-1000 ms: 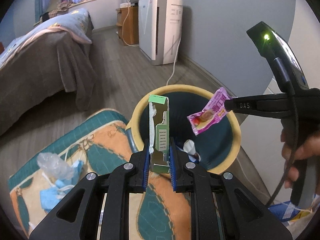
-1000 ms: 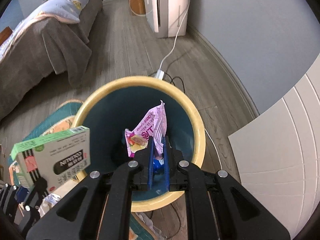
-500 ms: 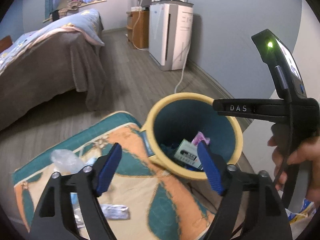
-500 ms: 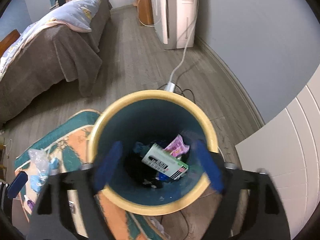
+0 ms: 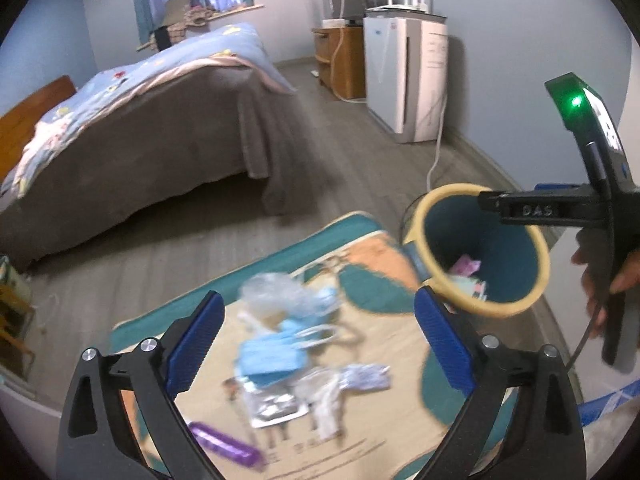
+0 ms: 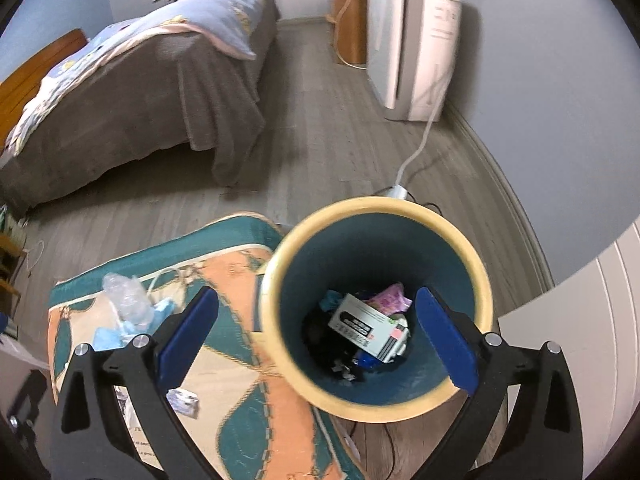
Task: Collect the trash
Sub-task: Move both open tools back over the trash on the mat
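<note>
The yellow-rimmed teal bin stands at the corner of a patterned rug. A white-and-green carton and a pink wrapper lie in it. My right gripper hangs above the bin, jaws opening, with nothing between them. My left gripper is over the rug, jaws also opening and holding nothing. Below it lie blue face masks, a clear plastic bag, a foil packet, a lilac wrapper and a purple wrapper. The bin sits to the right, under a finger of the right gripper.
A bed with a grey cover fills the left. A white air purifier stands by the far wall, its cable running to a plug block behind the bin. A white panel is at the right. A hand holds the right gripper.
Both grippers opened: the left let go of the carton, the right of the pink wrapper, and both now lie in the bin. Both grippers rose and drew back; the left swung toward the rug.
</note>
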Demonstrator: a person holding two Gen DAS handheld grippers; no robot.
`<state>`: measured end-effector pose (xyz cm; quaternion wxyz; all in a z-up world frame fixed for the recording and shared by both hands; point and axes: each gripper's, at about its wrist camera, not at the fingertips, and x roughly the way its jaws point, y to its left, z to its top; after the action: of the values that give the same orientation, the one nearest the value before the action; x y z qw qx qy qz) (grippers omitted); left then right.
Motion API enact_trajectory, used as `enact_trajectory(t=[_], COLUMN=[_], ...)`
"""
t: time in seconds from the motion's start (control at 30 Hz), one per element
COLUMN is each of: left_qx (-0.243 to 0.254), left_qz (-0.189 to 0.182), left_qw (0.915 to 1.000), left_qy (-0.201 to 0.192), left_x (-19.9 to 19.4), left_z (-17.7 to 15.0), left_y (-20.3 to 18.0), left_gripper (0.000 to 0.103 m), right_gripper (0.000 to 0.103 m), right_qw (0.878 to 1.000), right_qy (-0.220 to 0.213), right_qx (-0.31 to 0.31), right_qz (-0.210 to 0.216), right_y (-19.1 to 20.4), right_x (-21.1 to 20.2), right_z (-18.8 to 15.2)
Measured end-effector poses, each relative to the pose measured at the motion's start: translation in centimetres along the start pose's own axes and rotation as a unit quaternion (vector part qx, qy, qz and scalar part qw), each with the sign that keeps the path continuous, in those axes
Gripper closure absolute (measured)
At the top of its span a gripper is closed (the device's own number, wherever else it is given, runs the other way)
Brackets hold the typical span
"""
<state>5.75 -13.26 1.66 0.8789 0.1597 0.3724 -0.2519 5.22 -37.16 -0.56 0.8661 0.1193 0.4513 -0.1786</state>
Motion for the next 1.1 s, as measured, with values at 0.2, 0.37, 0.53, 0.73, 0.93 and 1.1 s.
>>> enact_trajectory(t=[0.2, 0.37, 0.53, 0.73, 0.93, 1.1], left_qx=[-0.029, -0.082, -0.094, -0.087, -0.099, -0.114], left_qz=[0.047, 0.055, 0.068, 0.074, 0.081, 0.086], left_qw=[0.9984, 0.9950, 0.9928, 0.9927, 0.9910, 0.9889], left_qy=[-0.015, 0.017, 0.028, 0.038, 0.039, 0.042], left_x=[-0.3, 1.0, 1.4, 1.3, 0.8, 0.5], left_z=[-3.7, -4.3, -5.0, -6.0, -6.7, -7.2], left_y=[3.8, 6.8, 8.4, 9.1, 10.7, 12.2], left_gripper=[0.008, 0.008, 0.008, 0.008, 0.008, 0.008], right_gripper=[0.006, 0.006, 0.006, 0.006, 0.006, 0.006], right_qw=[0.999, 0.998, 0.996, 0.994, 0.993, 0.991], right_qy=[-0.005, 0.004, 0.007, 0.015, 0.022, 0.027], right_qx=[-0.044, -0.060, -0.075, -0.097, -0.106, -0.122], right_qz=[0.017, 0.028, 0.039, 0.042, 0.047, 0.045], right_y=[2.9, 4.8, 7.1, 9.5, 11.4, 12.9], right_x=[-0.1, 0.2, 0.0, 0.1, 0.2, 0.3], right_z=[-0.1, -0.5, -0.8, -1.4, -1.9, -2.4])
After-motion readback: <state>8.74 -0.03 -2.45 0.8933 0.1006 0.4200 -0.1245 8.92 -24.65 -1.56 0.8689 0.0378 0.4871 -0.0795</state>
